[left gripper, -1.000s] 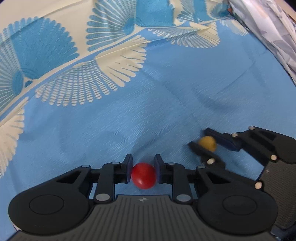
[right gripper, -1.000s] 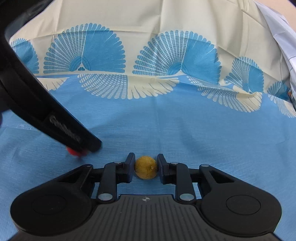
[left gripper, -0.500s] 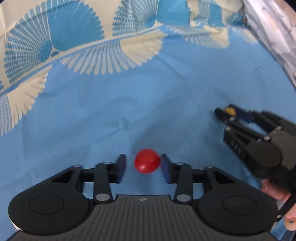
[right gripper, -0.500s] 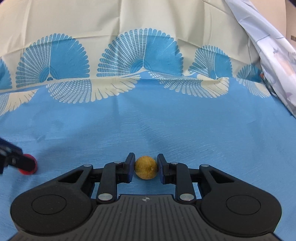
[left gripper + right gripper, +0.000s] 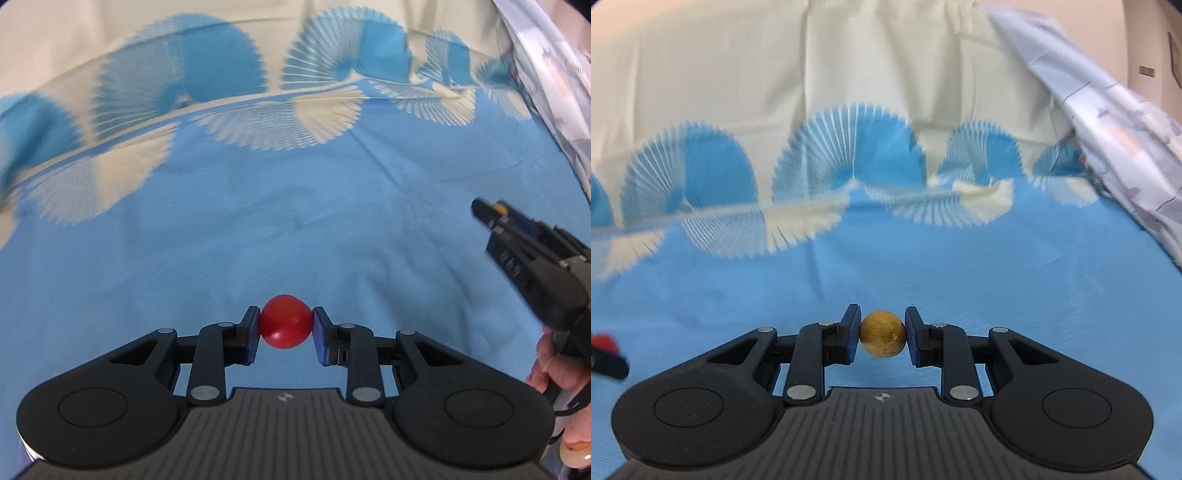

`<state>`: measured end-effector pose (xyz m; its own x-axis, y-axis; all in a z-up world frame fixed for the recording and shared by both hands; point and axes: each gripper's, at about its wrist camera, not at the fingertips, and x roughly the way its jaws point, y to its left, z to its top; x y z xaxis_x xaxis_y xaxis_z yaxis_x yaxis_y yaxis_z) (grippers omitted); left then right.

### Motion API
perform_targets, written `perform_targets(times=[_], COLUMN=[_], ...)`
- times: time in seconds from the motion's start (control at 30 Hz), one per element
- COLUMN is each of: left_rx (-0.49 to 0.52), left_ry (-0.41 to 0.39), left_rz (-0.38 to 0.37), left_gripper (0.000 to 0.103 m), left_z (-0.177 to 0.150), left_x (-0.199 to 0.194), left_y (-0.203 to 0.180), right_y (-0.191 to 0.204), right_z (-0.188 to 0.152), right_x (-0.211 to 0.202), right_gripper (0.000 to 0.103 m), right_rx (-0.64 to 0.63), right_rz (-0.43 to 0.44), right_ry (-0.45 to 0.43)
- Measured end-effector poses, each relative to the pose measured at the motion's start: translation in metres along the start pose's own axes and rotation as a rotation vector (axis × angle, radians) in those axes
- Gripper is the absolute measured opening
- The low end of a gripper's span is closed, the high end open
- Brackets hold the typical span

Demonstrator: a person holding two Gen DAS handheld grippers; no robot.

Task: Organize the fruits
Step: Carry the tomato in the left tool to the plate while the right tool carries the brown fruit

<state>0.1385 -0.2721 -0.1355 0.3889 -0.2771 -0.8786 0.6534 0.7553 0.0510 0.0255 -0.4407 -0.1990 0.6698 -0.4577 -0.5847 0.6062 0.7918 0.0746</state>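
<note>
Red fruit: a tomato [image 5: 285, 326] clamped between the pads of the left hand-held gripper [image 5: 285, 332], apparently lifted above the blue cloth [image 5: 258, 229].
Brown fruit: a small round fruit [image 5: 882, 333] pinched tight in the right hand-held gripper [image 5: 882, 336], also off the cloth.
Progress: both fruits picked up; placing remains.
Hidden: no bowl or tray in view, so the destination is unknown; the far pattern is motion-blurred.

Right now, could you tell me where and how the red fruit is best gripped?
Across its widest middle, one pad on each side, coming straight along the fingers. The red fruit is round and smooth, so an off-centre pinch would likely squeeze it out. The left gripper already holds it that way, centred between both pads.
</note>
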Motion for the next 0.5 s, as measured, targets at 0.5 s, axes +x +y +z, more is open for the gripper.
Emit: perform_targets(times=[0.5], left_rx=[-0.229], left_ry=[0.078], left_rz=[0.196], left_gripper=[0.033], left_z=[-0.218], left_x=[-0.196], left_y=[0.084], right_y=[0.1], right_z=[-0.057], right_x=[-0.291], right_gripper=[0.027], right_rx=[-0.227], right_rz=[0.493], right_ry=[0.124])
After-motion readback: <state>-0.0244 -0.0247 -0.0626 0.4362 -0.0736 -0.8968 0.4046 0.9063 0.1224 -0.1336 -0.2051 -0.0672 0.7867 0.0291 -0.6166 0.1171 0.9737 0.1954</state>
